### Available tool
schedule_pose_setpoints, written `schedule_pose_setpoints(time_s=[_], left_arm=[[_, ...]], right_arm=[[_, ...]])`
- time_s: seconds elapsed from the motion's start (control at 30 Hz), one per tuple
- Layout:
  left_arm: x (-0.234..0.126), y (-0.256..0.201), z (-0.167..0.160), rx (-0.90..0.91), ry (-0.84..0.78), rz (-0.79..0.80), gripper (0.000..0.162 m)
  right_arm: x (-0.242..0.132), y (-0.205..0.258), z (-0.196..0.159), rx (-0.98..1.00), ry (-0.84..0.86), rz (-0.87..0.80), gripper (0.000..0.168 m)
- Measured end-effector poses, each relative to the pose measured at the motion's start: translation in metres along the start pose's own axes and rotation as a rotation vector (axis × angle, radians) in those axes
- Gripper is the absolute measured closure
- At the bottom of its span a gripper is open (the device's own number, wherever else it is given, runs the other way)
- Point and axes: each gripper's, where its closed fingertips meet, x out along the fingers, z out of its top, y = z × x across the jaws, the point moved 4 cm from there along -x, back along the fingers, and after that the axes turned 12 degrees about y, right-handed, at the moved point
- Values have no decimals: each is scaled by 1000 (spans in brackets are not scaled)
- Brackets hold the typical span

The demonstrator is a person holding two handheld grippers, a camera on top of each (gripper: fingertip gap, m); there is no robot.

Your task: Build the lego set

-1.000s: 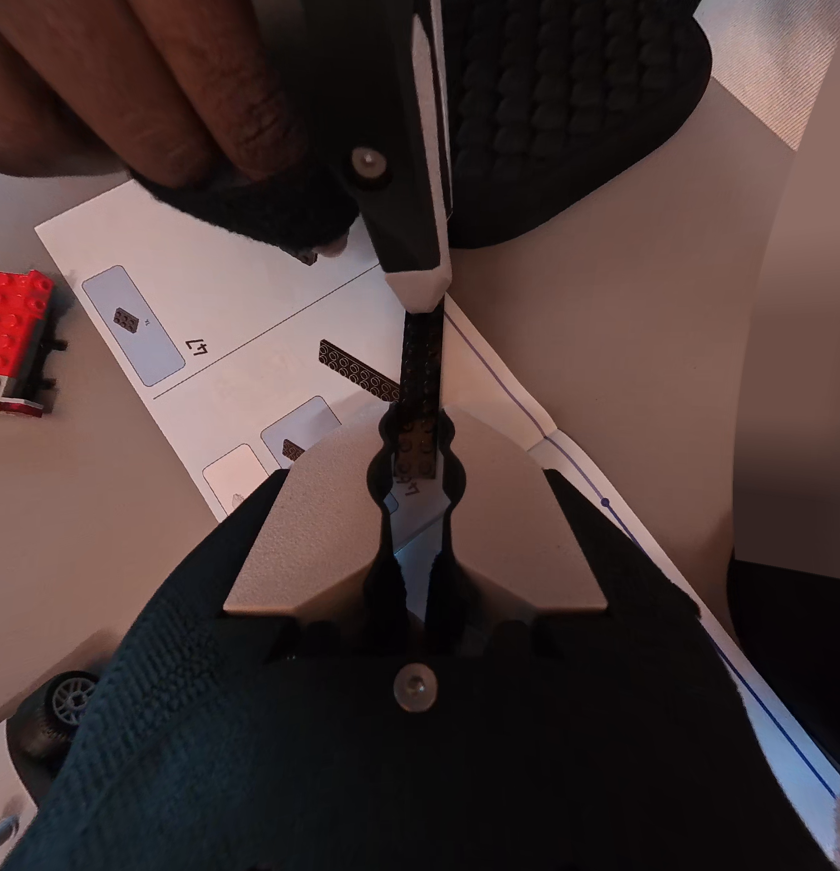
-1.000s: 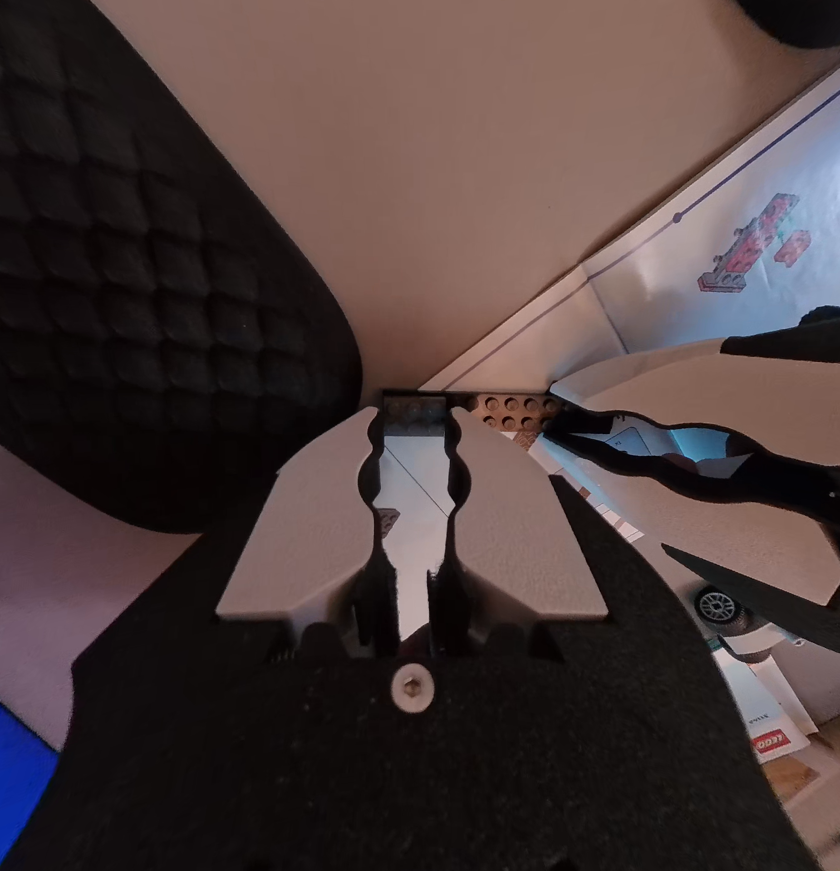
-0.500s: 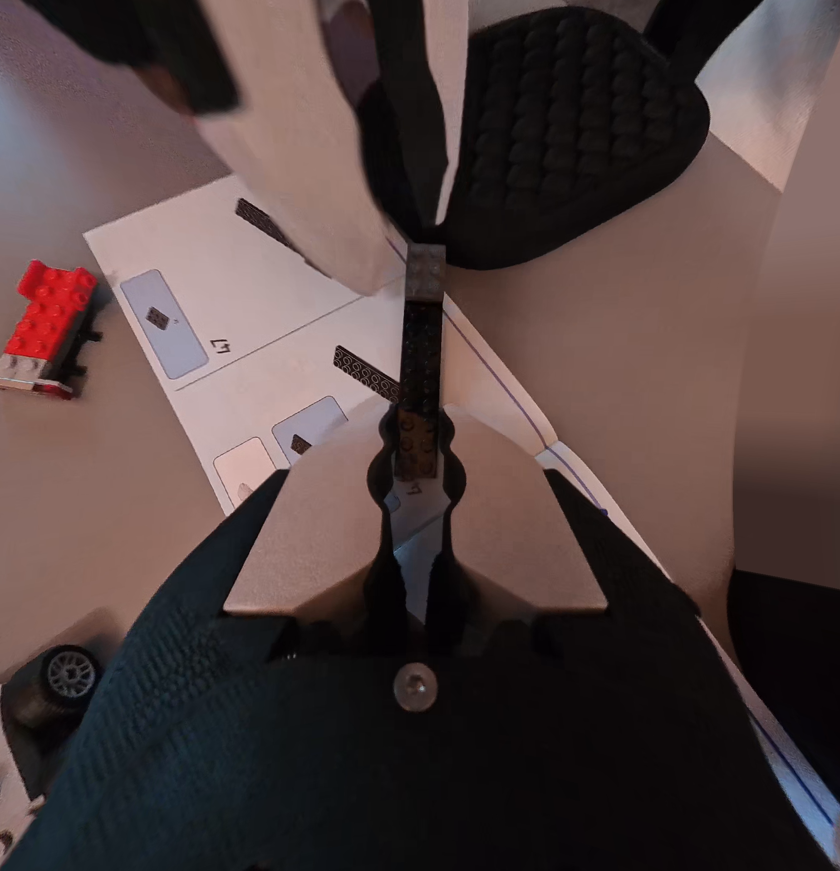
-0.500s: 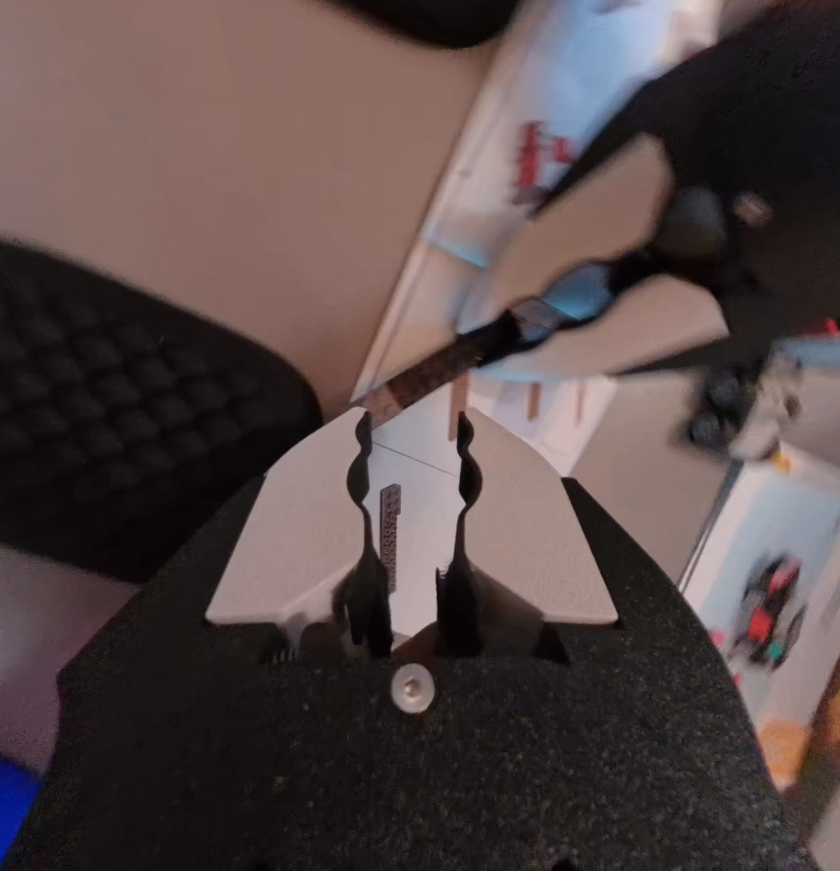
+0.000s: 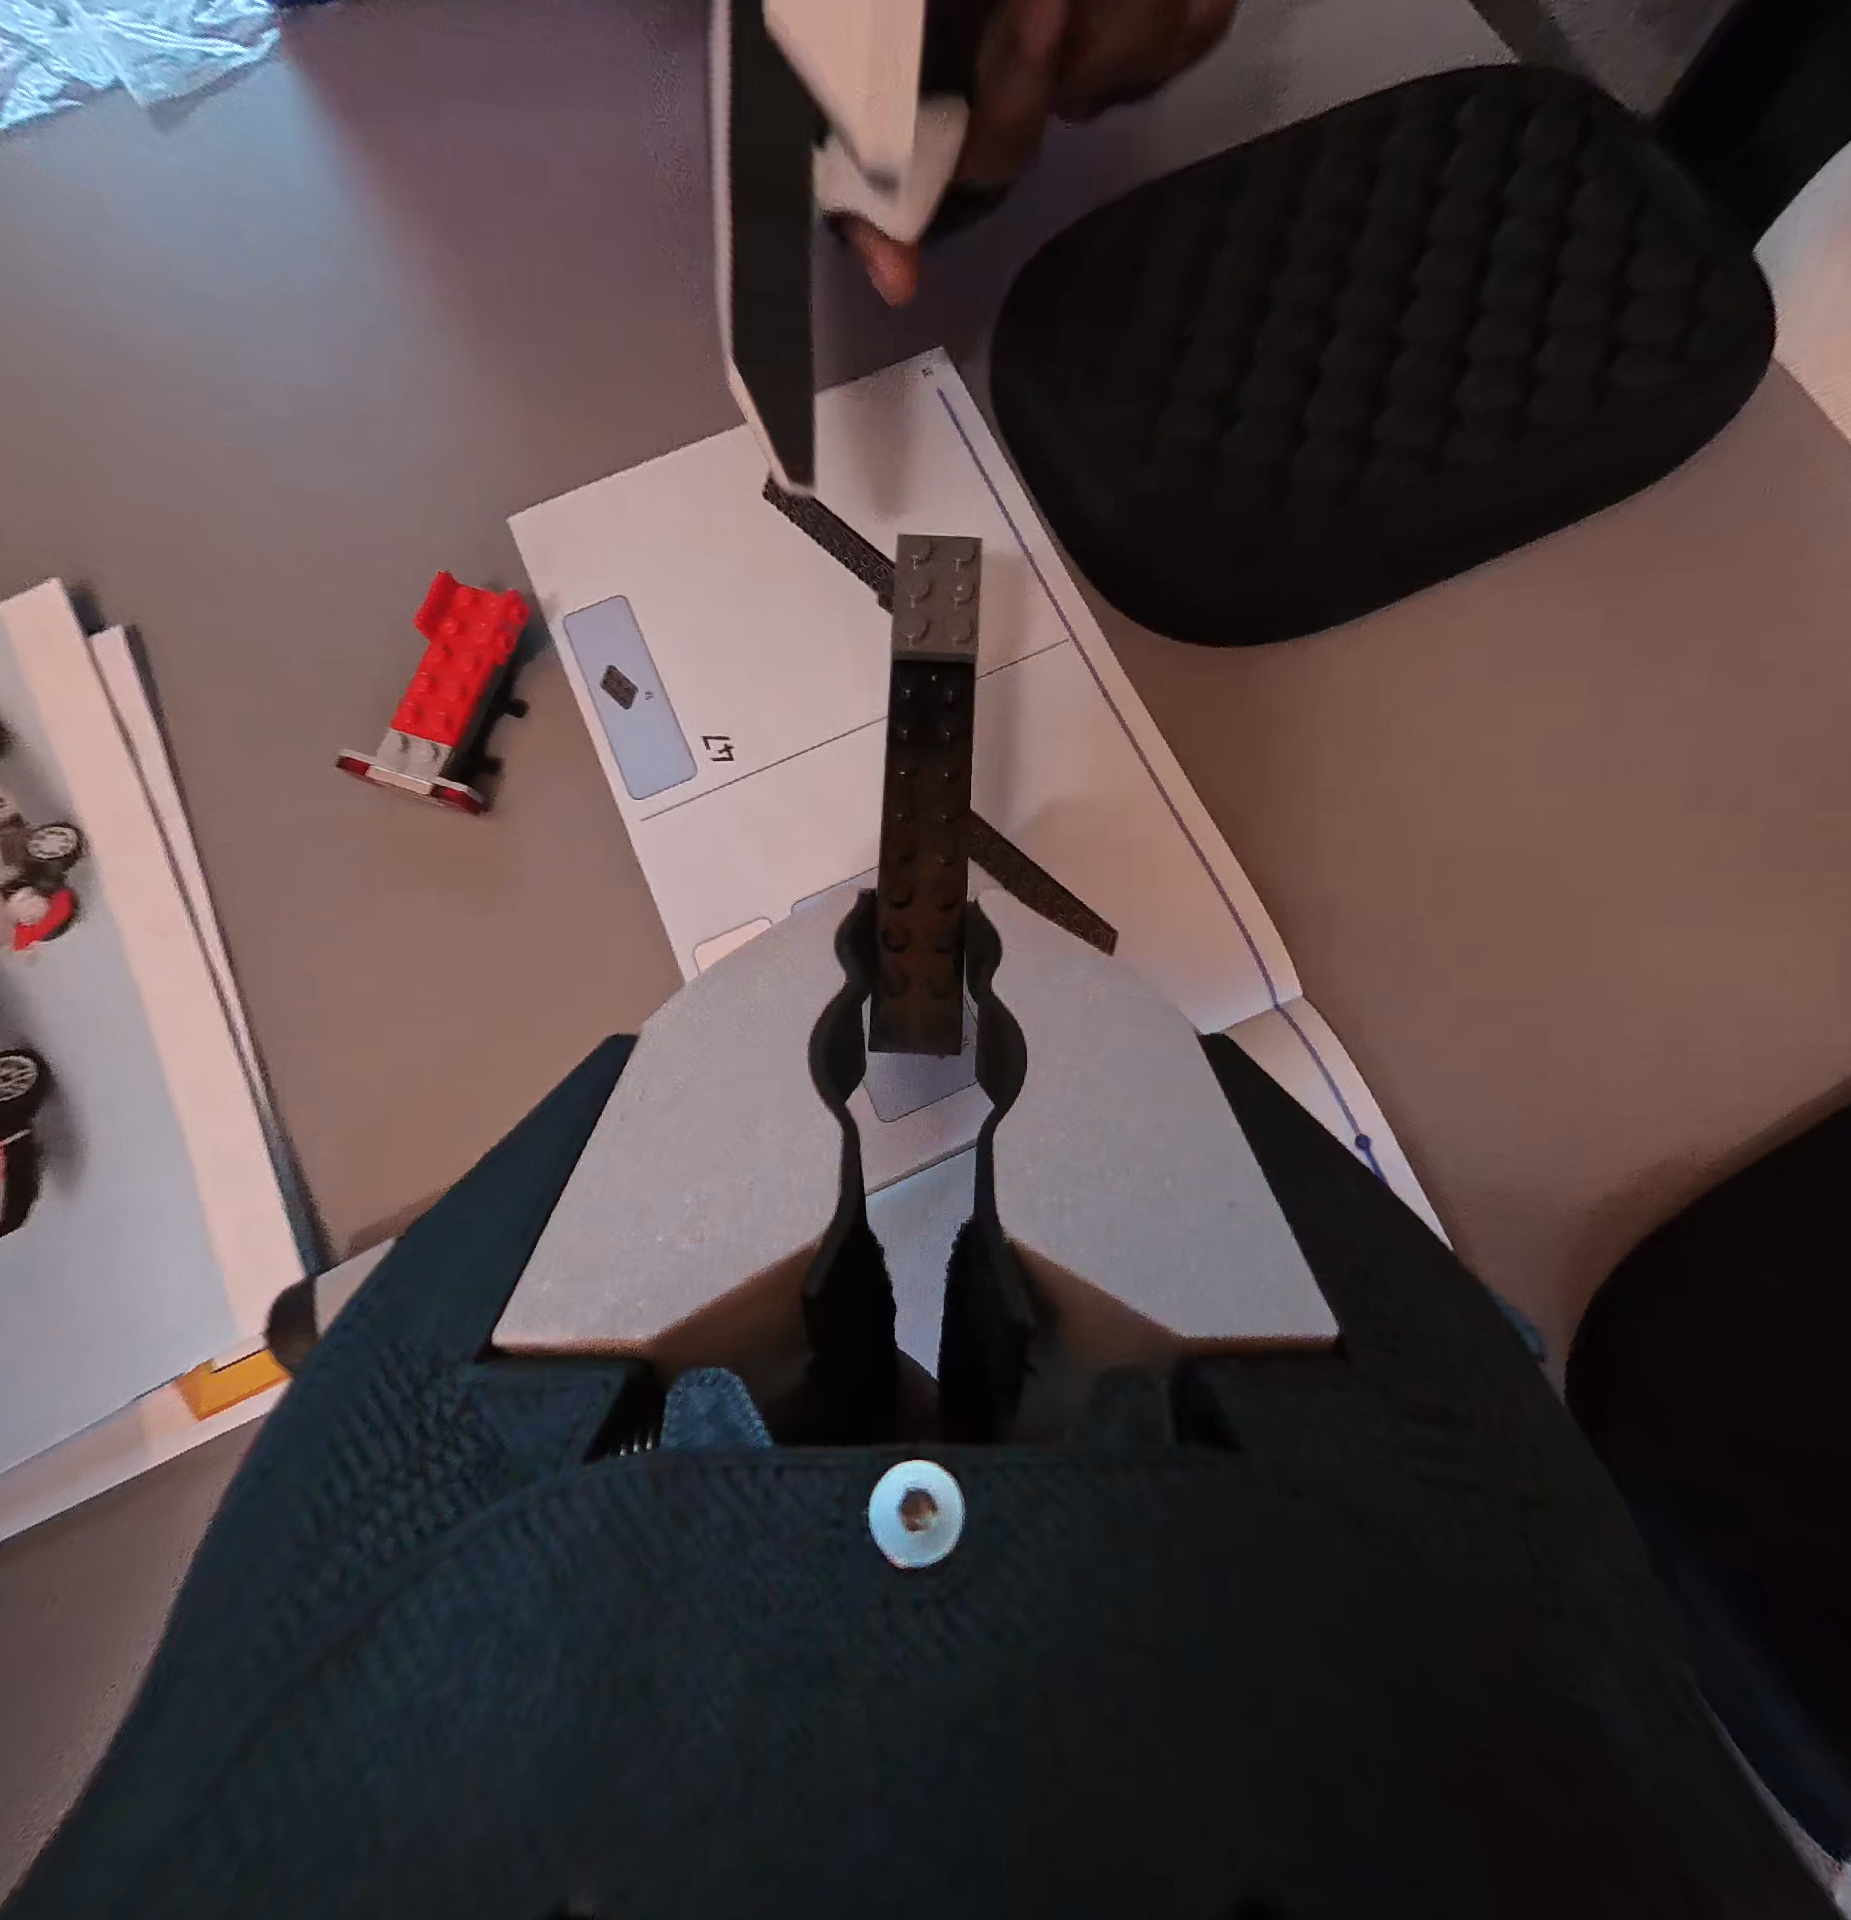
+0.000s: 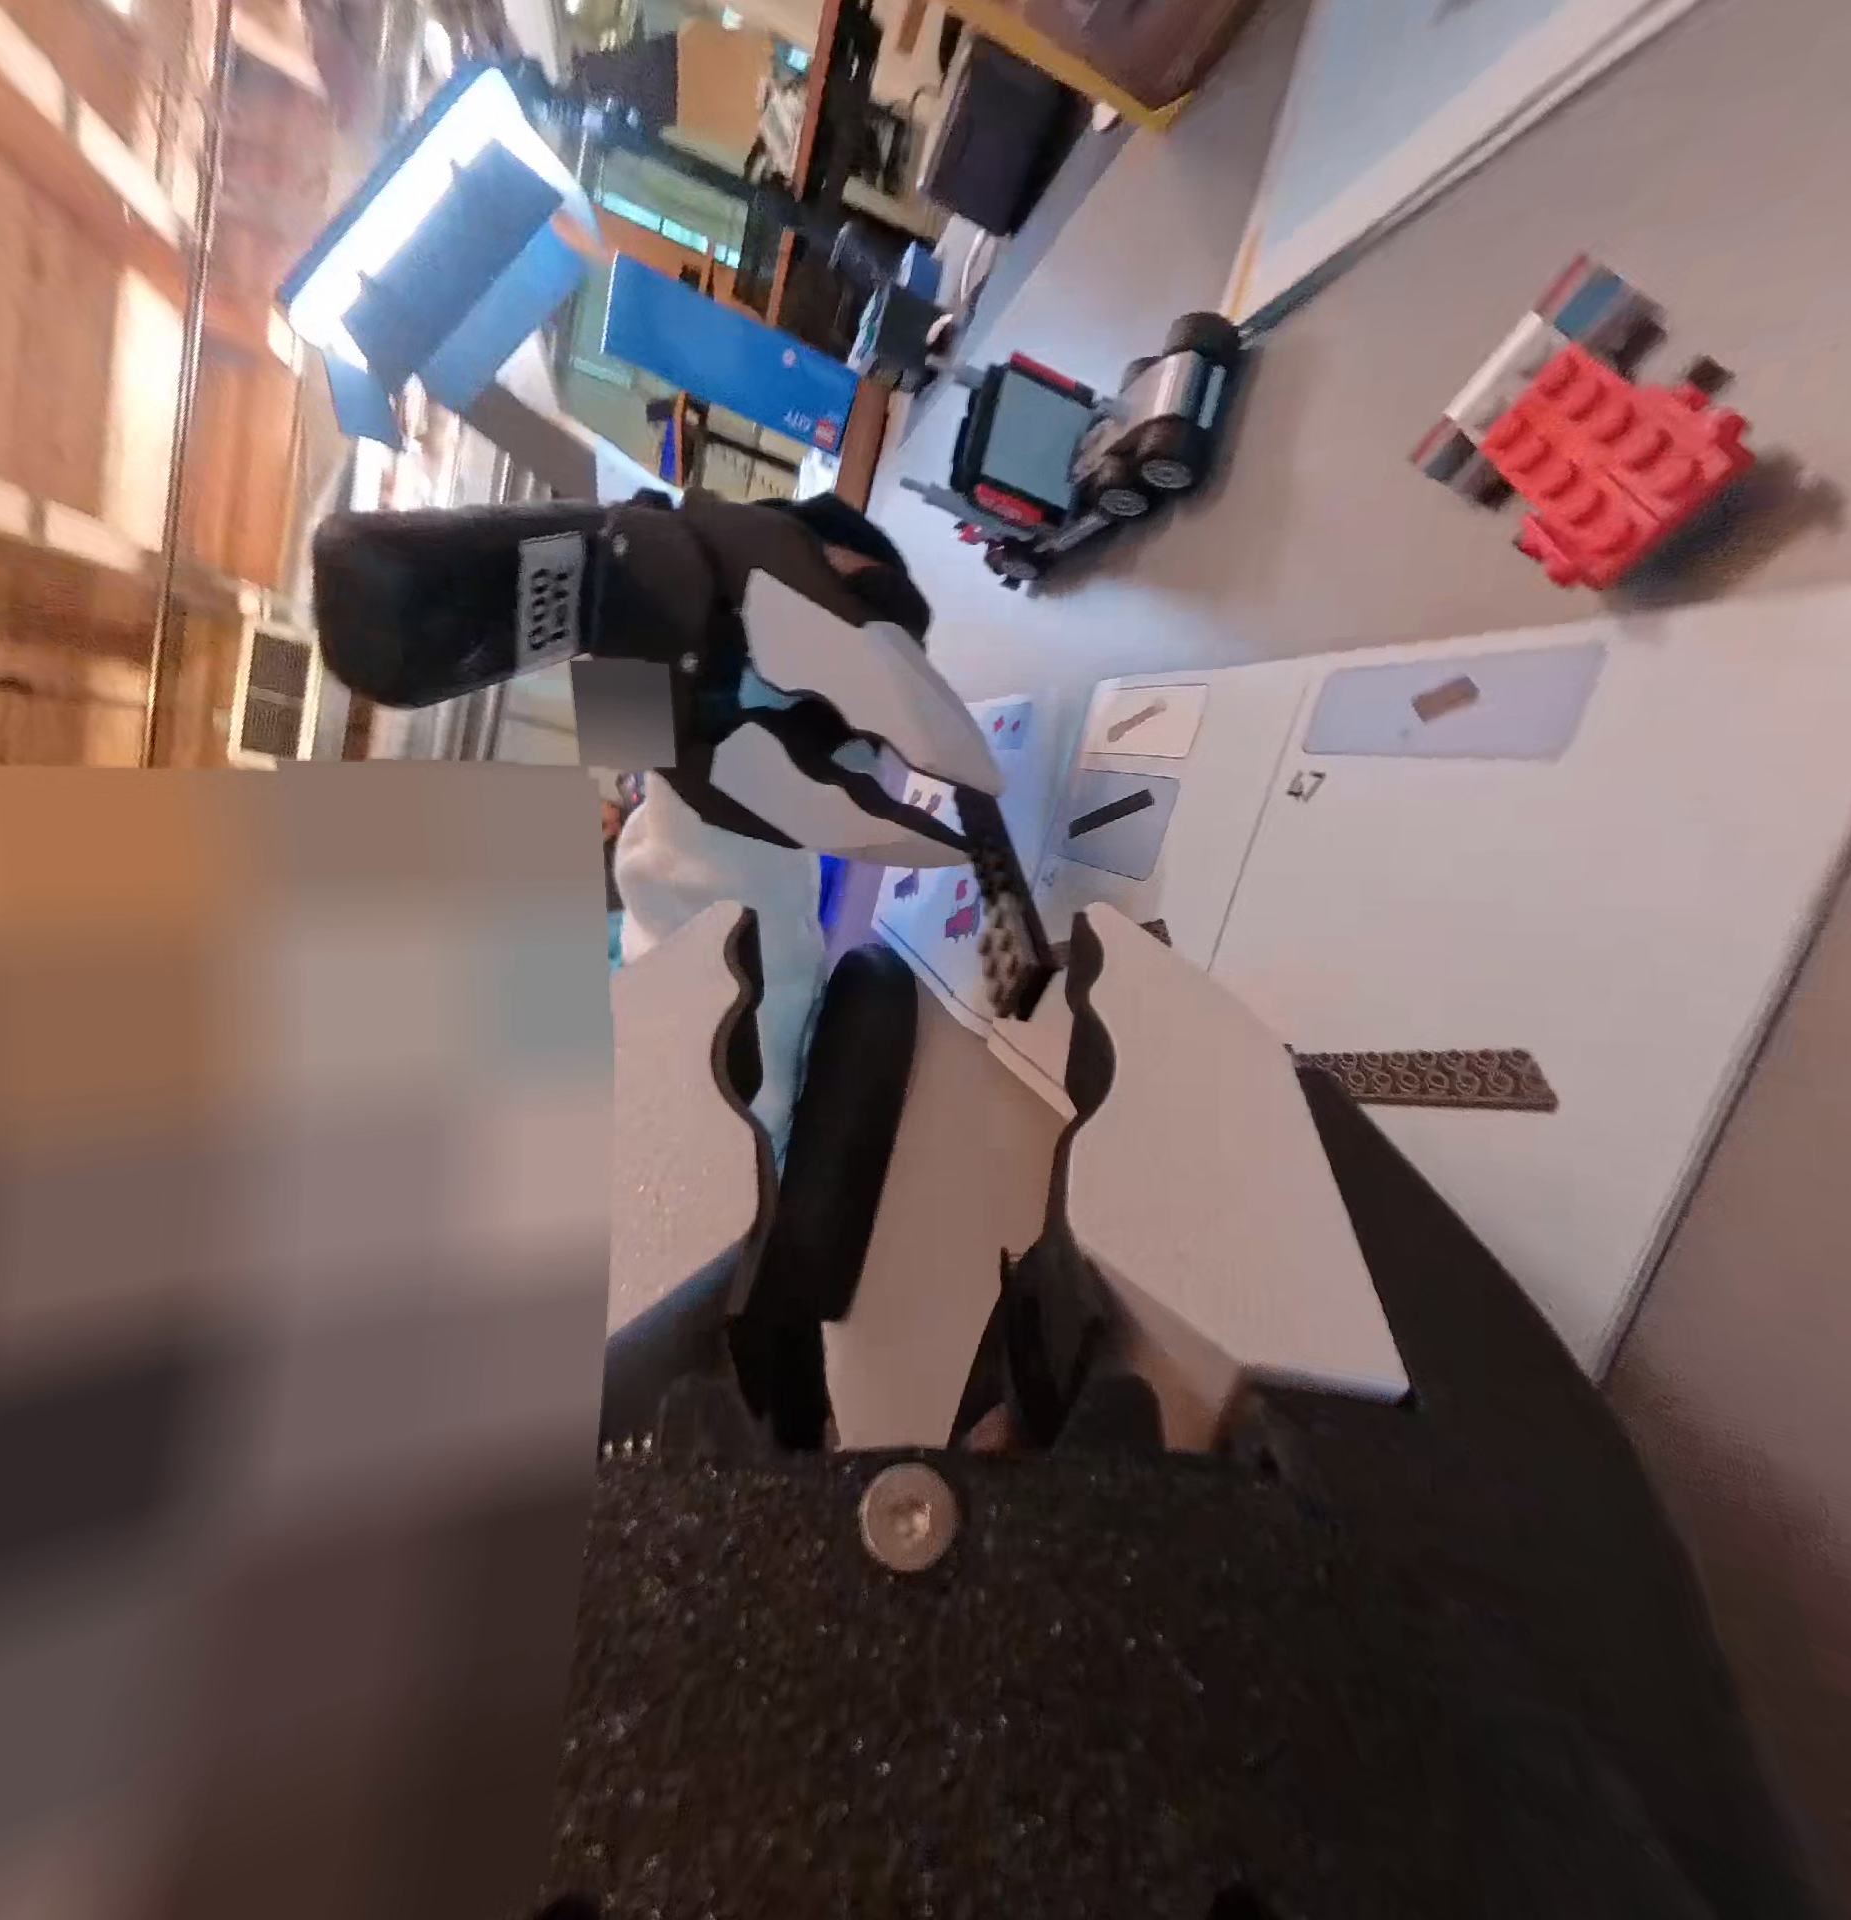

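Left gripper [image 5: 918, 966] clamped on long black studded plate [image 5: 926, 852] with grey brick [image 5: 937, 597] at its far end, above white instruction sheet [image 5: 786, 644]; right gripper [image 6: 905, 997] jaws apart, empty, just beside the grey brick.

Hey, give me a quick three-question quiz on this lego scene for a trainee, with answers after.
1. True or false: the left gripper is shut on the long black plate.
2. What colour is the small piece on the plate's far end?
3. The red lego assembly lies: A) on the instruction sheet, B) on the bare table beside the sheet, C) in the right gripper.

Key: 1 true. 2 grey. 3 B.
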Motion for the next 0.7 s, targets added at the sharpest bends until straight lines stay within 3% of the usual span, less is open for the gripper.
schedule_pose_setpoints(time_s=[0.27,0.5,0.57,0.7], left_arm=[[-12,6,10,-12,2,63,146],[-11,9,16,-16,5,92,146],[-11,9,18,-9,5,100,146],[-15,7,24,28,-9,167,146]], right_arm=[[19,-13,-9,145,-51,113,114],[23,-11,-6,149,-81,183,138],[21,-9,-5,125,-87,190,155],[18,-4,-5,5,-86,159,159]])
